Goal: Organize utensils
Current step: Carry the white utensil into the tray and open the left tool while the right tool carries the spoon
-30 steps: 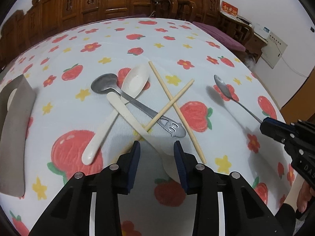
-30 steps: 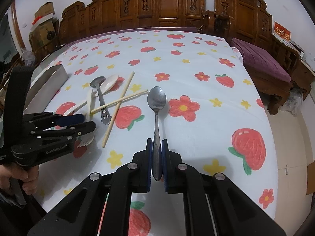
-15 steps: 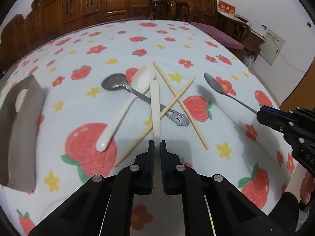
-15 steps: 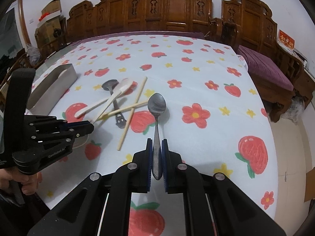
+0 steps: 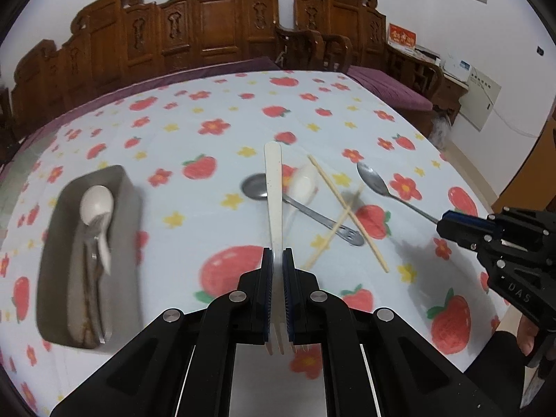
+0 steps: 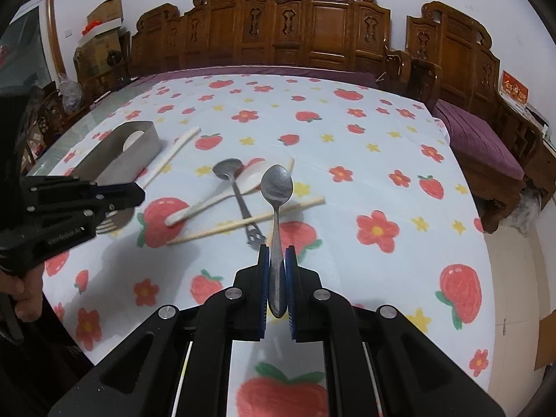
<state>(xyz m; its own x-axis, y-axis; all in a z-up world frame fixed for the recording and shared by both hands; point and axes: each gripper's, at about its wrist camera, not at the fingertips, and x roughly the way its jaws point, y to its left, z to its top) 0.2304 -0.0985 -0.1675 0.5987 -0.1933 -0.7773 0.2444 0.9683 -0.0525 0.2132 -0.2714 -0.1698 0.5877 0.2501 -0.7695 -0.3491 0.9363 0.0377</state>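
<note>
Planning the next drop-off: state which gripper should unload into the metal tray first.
Left. The left gripper, shut on the cream fork, is nearer the metal tray; the right gripper holds its steel spoon beyond the remaining pile.

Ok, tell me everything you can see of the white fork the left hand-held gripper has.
The white fork looks like matte plastic, cream-white, with a long flat handle rounded at its end. The left hand-held gripper is shut on it near the prongs, which poke out behind the pads toward the camera. The handle points forward, lifted off the tablecloth above the remaining pile. Only the pads touch it.
</note>
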